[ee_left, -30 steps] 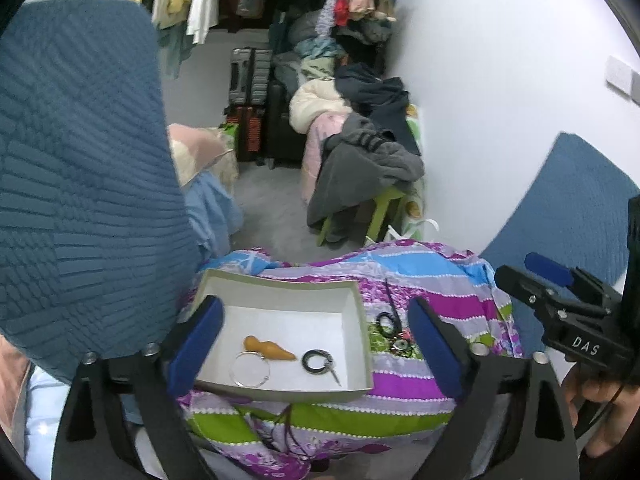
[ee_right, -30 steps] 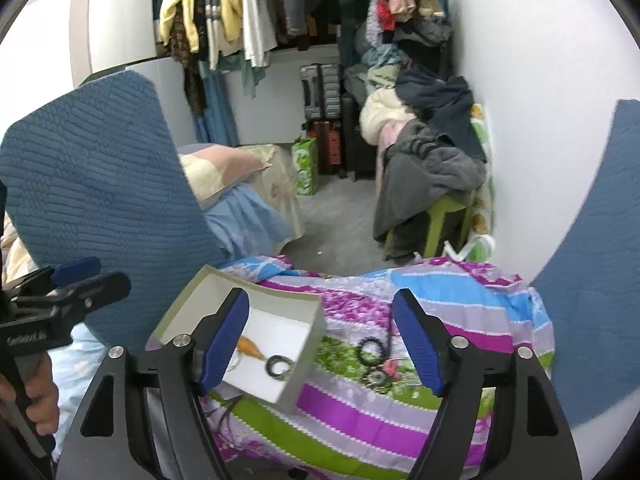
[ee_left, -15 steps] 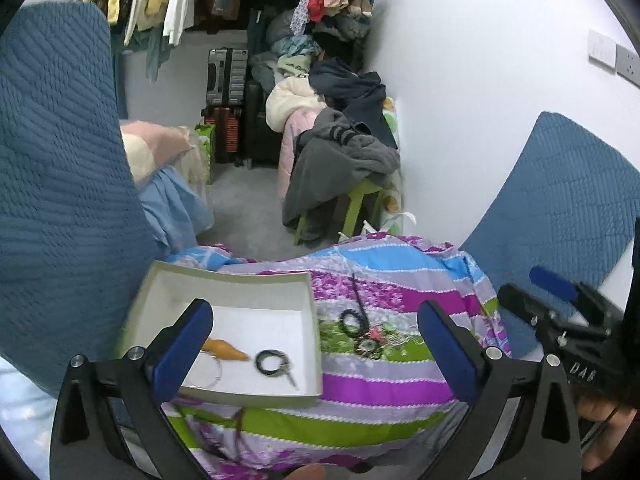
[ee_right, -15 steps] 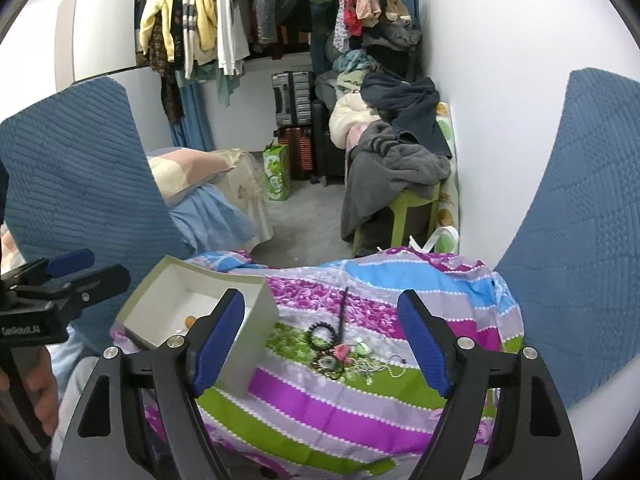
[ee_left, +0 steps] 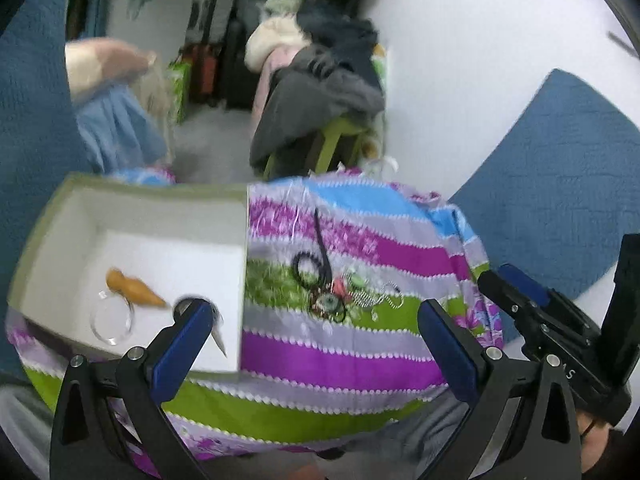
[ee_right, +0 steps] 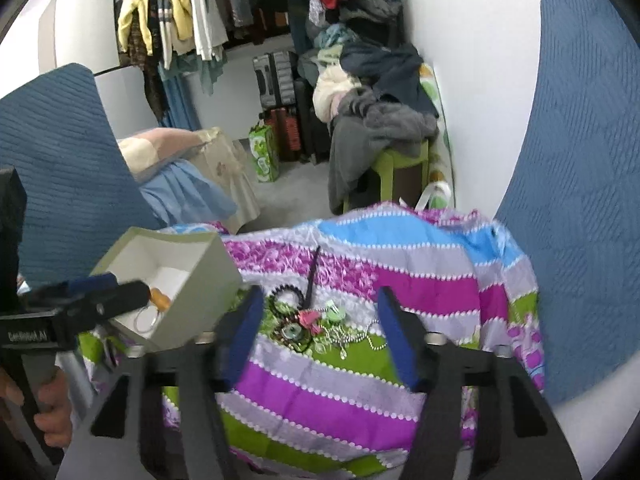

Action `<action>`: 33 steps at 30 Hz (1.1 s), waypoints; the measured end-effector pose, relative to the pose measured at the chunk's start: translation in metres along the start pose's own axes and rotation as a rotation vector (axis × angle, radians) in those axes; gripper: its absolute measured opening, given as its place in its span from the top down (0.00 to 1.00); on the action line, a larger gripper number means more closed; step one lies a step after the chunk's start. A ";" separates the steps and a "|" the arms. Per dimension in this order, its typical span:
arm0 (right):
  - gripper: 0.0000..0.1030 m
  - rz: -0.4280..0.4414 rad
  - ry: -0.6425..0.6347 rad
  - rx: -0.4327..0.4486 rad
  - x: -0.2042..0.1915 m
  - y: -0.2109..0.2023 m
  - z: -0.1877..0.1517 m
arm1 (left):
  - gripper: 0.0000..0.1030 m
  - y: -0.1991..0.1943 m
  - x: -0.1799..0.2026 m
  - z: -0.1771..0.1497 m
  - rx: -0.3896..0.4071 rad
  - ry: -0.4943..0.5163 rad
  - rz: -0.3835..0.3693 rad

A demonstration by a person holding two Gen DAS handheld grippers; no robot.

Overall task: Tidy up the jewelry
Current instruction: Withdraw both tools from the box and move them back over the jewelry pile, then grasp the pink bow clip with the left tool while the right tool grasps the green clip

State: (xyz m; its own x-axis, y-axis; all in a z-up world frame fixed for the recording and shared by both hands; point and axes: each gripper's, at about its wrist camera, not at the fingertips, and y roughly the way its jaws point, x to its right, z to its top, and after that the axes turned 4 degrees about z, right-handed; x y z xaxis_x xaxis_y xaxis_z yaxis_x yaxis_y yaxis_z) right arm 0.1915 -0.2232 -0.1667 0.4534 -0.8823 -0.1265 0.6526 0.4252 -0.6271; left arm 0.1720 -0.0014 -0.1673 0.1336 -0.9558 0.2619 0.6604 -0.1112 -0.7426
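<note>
Striped cloth covers the surface: at its left edge sits a box; the tangled jewelry lies mid-cloth. Left gripper jaws are released and empty; right gripper jaws are closing, untouched jewelry between them.

The striped cloth is soft woven fabric with a faint sheen. The box looks like matt cardboard, white inside. The jewelry mixes shiny metal chain with dark beads. The thin ring in the box looks like glossy wire. Both blue cushions are quilted, textured fabric.
</note>
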 end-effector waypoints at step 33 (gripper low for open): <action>0.71 0.255 0.075 -0.365 0.077 0.183 -0.026 | 0.69 0.187 0.034 -0.015 -0.197 0.041 -0.069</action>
State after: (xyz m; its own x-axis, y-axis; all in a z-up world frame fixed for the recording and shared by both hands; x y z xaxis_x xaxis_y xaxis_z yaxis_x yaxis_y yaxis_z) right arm 0.3300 -0.2187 -0.3106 0.5184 -0.7762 -0.3590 0.2624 0.5439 -0.7971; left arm 0.2891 -0.0590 -0.3065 0.0599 -0.9540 0.2937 0.5093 -0.2238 -0.8310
